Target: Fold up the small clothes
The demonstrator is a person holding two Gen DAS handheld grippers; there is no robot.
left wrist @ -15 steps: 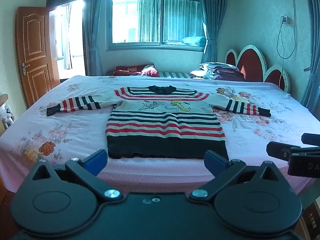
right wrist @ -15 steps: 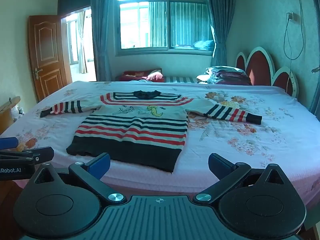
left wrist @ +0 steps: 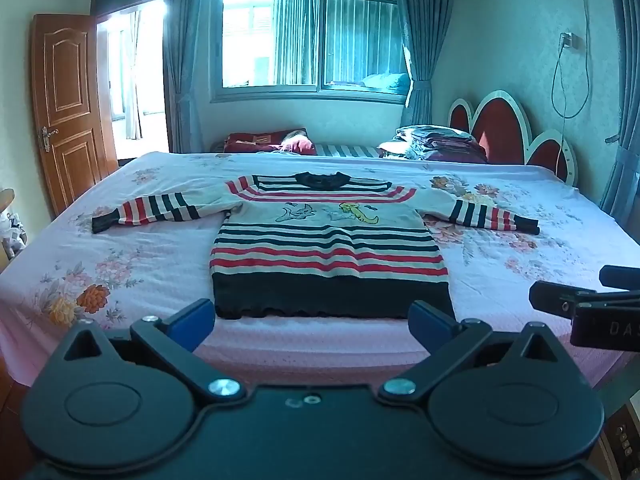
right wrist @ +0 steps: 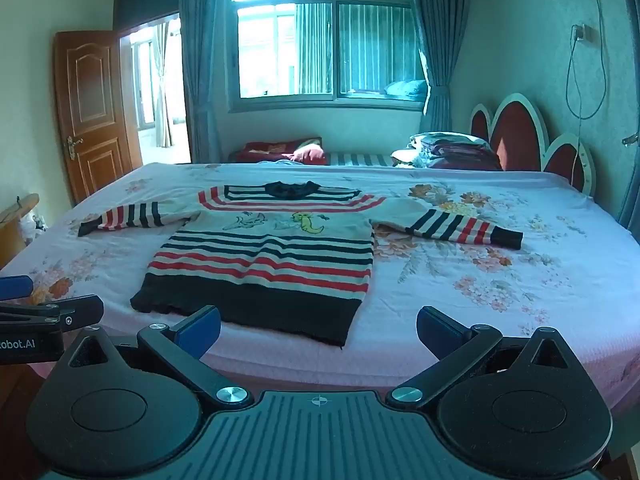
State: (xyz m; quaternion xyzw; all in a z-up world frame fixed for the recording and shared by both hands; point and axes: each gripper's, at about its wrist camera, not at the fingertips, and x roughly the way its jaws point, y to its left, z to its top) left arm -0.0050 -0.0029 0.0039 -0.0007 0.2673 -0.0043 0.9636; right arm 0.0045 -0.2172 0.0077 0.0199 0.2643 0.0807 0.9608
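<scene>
Striped sweater (left wrist: 328,240) flat on bed (left wrist: 120,256), sleeves spread. Left tool (left wrist: 312,320) and right tool (right wrist: 318,330) both wide, empty, short of hem. Readable: "obot.AI", "DA".

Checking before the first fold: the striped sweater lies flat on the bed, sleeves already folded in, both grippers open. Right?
Not quite. The sweater lies flat on the bed, but both sleeves are spread out sideways, as the left wrist view shows. The left gripper and right gripper are open.

Red-navy-cream striped sweater (left wrist: 326,240) (black hem)
</scene>
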